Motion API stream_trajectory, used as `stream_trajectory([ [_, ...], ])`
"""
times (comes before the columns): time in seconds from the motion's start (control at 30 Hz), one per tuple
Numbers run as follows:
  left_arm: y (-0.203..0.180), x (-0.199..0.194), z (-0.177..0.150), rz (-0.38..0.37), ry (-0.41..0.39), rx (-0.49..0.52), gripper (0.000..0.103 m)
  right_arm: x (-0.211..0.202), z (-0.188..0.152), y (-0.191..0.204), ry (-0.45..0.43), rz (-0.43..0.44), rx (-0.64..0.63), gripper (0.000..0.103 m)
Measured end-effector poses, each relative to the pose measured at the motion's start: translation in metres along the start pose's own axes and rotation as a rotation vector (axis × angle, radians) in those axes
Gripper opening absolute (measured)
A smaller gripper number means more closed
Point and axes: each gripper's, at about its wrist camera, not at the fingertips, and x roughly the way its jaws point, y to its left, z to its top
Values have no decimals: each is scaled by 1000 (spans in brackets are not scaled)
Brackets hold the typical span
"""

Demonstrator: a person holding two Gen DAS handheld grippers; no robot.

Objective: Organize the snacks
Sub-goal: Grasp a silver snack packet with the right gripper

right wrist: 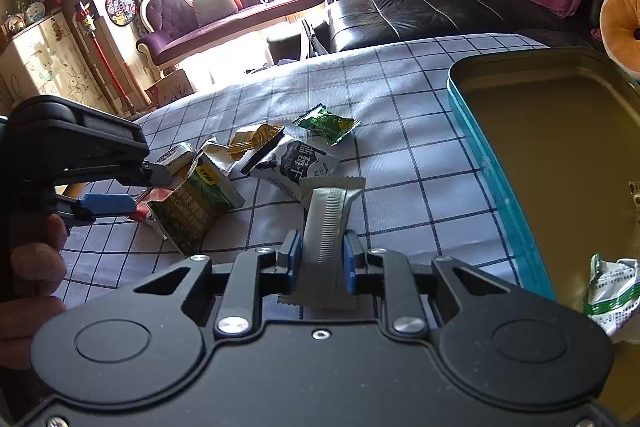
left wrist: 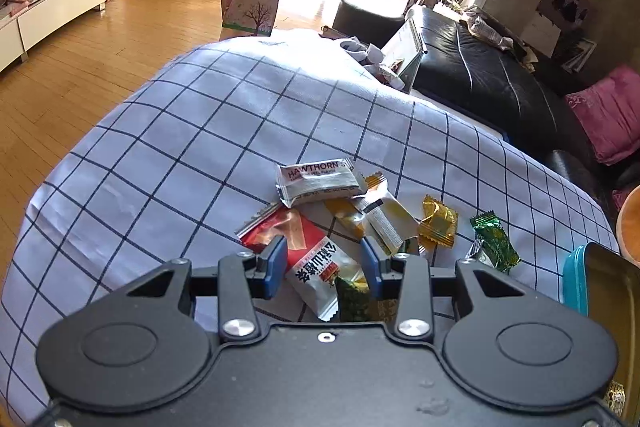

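Observation:
Several snack packets lie in a pile on the checked tablecloth (left wrist: 192, 131). My left gripper (left wrist: 325, 261) is open, its fingers on either side of a red-and-white packet (left wrist: 316, 263); a dark green packet (left wrist: 352, 301) lies just under it. A white Hawthorn packet (left wrist: 316, 181), a gold candy (left wrist: 438, 223) and a green candy (left wrist: 494, 241) lie beyond. My right gripper (right wrist: 322, 253) is shut on a grey packet (right wrist: 328, 223), held above the cloth left of the teal tin (right wrist: 480, 163). The left gripper (right wrist: 116, 187) shows at the left of the right wrist view.
The open teal tin holds a white-and-green packet (right wrist: 612, 291) at its near end. A blue-and-white packet (right wrist: 296, 163) and a green box-like packet (right wrist: 192, 203) lie on the cloth. A black sofa (left wrist: 480, 75) stands beyond the table.

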Motion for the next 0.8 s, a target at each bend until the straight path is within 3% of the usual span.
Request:
stream_trajectory([
  [0.2,-19,2,-15,41,34,126,40,-2,-1,-10,-6,-11,-8,30],
  [0.37,-29,4,-33,3,100,266,40,-8,3,-19,-22,-7,3,30],
  [0.53,-37,-1,-46,-5,116,385,40,-9,4,-26,-19,-12,23,30],
  [0.67,-24,-9,-34,-82,134,269,40,-10,5,-24,-31,-12,23,30],
  [0.8,-17,-21,-23,-130,91,159,40,-8,4,-23,-37,-10,17,31],
])
